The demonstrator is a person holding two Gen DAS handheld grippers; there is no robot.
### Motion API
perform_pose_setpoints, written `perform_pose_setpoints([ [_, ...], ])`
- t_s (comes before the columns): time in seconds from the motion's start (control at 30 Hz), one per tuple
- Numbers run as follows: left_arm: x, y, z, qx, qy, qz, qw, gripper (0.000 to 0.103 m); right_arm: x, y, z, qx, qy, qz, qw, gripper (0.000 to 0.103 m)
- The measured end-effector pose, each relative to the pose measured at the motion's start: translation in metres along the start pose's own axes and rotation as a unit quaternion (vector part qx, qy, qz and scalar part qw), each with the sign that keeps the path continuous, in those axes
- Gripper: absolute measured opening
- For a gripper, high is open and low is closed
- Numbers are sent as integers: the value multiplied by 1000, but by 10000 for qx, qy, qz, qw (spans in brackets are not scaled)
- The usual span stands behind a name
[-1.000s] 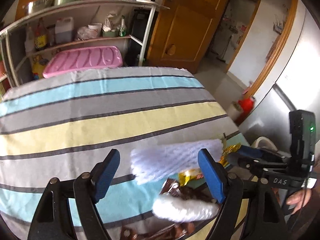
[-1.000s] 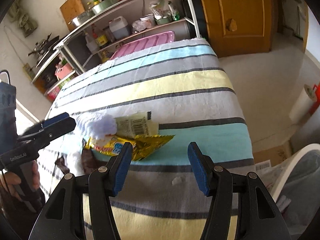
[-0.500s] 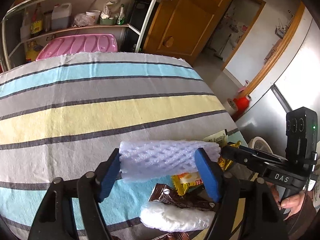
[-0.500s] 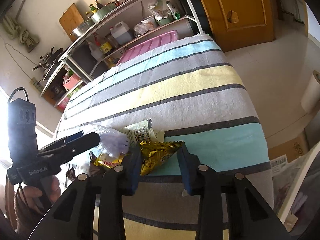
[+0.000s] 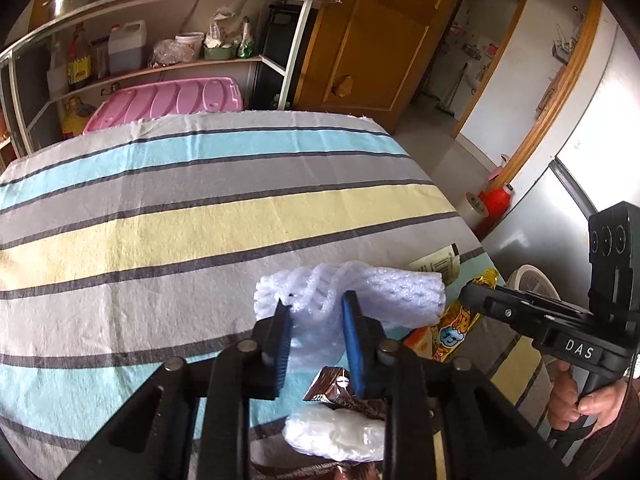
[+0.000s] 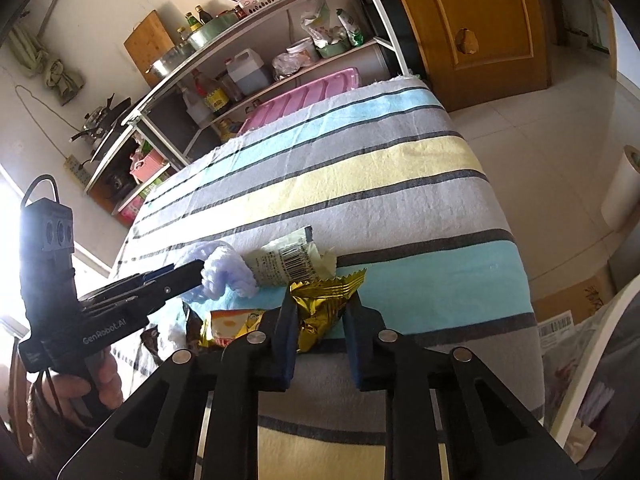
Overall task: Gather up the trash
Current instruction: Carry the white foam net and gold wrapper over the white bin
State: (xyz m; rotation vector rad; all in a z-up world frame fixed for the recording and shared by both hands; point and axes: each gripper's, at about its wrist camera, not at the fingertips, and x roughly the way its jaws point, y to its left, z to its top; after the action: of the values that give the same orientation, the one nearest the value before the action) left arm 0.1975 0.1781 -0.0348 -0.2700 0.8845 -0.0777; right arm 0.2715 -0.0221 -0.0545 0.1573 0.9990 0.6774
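Left wrist view: left gripper [image 5: 314,314] fingers just closed, pinching white foam net [image 5: 352,294] over striped counter [image 5: 200,208] — soft mesh could tear or slip free when lifted.

Right wrist view: right gripper [image 6: 320,312] fingers just closed, clamped on gold wrapper [image 6: 320,300] — slick foil may slide out, or drag orange packet [image 6: 232,322] alongside.

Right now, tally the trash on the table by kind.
Foam pieces: 2 (net sleeve in left claw, wad)
Wrappers: 4 (gold wrapper in right claw, orange wrapper, brown wrapper, barcoded wrapper)
Total: 6
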Motion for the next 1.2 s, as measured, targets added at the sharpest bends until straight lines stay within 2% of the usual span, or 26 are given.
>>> perform_pose_setpoints([
  [0.07,-2,-1,-2,-24,-30,6,10000,23,-4,0,-2,-14,-28,5,10000,20],
  [0.17,-5,-4,-8,-111,8,-182,9998,23,-11,0,-4,-74,-65,-3,10000,20],
  [0.33,-13,-25,-26,271,103,-272,9992,23,-26,-4,-13,-36,-123,-43,9999,20],
  [0.53,-31,-36,-41,247,54,-583,9980,23,-47,-7,-24,-87,-236,-196,9995,20],
  [0.6,-36,-35,-41,190,-15,-595,9980,23,-55,-7,-27,-149,-327,-323,9988,20],
  [0.97,-62,-51,-40,249,-326,-660,9970,23,-105,-17,-44,-31,-771,-363,9964,20],
  [1.2,-81,-61,-32,272,-591,-563,9963,23,-132,-22,-51,80,-1028,-340,9941,20],
])
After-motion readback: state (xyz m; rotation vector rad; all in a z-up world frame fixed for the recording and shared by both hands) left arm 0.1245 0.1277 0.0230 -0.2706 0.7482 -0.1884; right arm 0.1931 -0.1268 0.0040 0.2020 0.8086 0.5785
